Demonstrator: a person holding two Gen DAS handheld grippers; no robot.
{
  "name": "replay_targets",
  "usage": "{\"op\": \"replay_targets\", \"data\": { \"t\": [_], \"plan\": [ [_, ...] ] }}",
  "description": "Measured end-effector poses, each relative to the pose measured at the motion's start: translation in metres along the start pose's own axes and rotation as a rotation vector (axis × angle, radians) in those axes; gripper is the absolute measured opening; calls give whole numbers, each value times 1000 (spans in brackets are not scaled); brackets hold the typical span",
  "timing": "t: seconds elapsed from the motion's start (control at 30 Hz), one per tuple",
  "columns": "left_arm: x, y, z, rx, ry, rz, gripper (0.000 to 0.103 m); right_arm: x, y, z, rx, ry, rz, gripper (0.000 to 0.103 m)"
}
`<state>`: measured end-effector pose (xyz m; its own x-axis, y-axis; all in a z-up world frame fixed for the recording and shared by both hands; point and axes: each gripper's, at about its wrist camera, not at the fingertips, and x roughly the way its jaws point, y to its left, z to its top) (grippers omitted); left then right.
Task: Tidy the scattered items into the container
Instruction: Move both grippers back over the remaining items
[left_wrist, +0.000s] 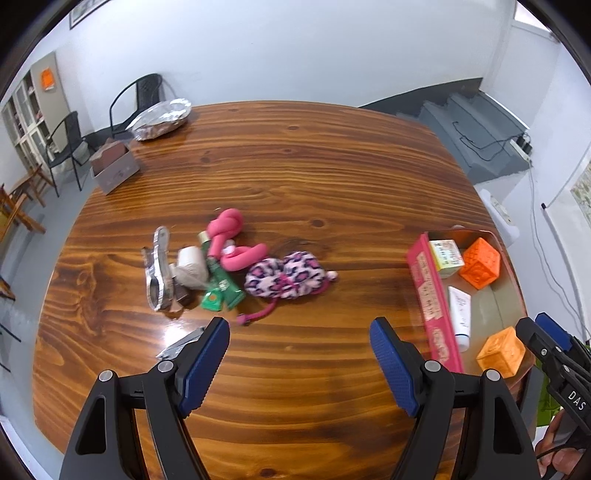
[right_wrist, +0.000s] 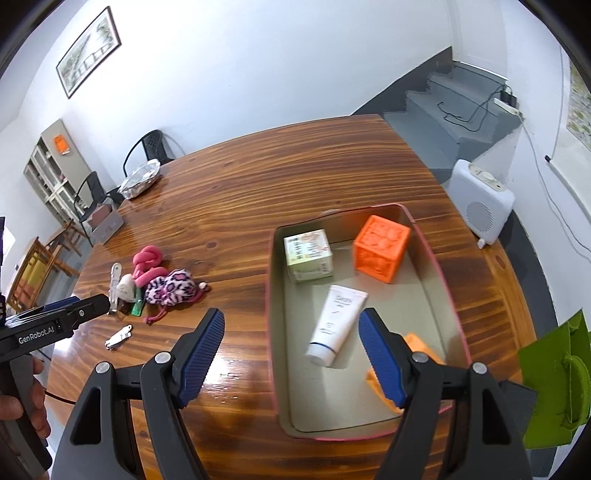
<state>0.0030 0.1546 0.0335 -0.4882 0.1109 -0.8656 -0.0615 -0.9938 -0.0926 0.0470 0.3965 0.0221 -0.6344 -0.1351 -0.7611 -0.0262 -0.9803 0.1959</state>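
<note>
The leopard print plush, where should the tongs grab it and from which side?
Grip the leopard print plush across its narrow waist, where the two puffy lobes meet, coming from above. It lies flat on the table, and its near side is clear of the pink knotted toy. The left tongs stand open and closest to it.

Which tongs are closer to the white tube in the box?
Right. The right tongs hang open just above the white tube in the box. The left tongs are open over bare table, outside the box.
</note>
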Motion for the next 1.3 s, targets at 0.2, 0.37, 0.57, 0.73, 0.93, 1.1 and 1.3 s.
{"op": "replay_targets", "data": {
  "t": [0.2, 0.37, 0.57, 0.73, 0.93, 1.1, 1.3],
  "plan": [
    [2, 33, -6, -42, 22, 26, 80, 10, 27, -1, -29, 18, 21, 78],
    [1, 58, -7, -64, 26, 42, 80, 18, 49, -2, -47, 34, 33, 79],
    [2, 86, -8, -88, 37, 53, 80, 26, 75, -4, -64, 50, 36, 79],
    [8, 108, -10, -108, 51, 60, 80, 32, 91, -7, -71, 67, 30, 79],
    [15, 126, -9, -123, 63, 62, 80, 40, 106, -8, -76, 82, 17, 79],
    [25, 144, -11, -145, 87, 58, 80, 48, 118, -9, -79, 101, 11, 79],
    [37, 164, -11, -175, 115, 47, 80, 59, 128, -11, -78, 121, 4, 79]
  ]
}}
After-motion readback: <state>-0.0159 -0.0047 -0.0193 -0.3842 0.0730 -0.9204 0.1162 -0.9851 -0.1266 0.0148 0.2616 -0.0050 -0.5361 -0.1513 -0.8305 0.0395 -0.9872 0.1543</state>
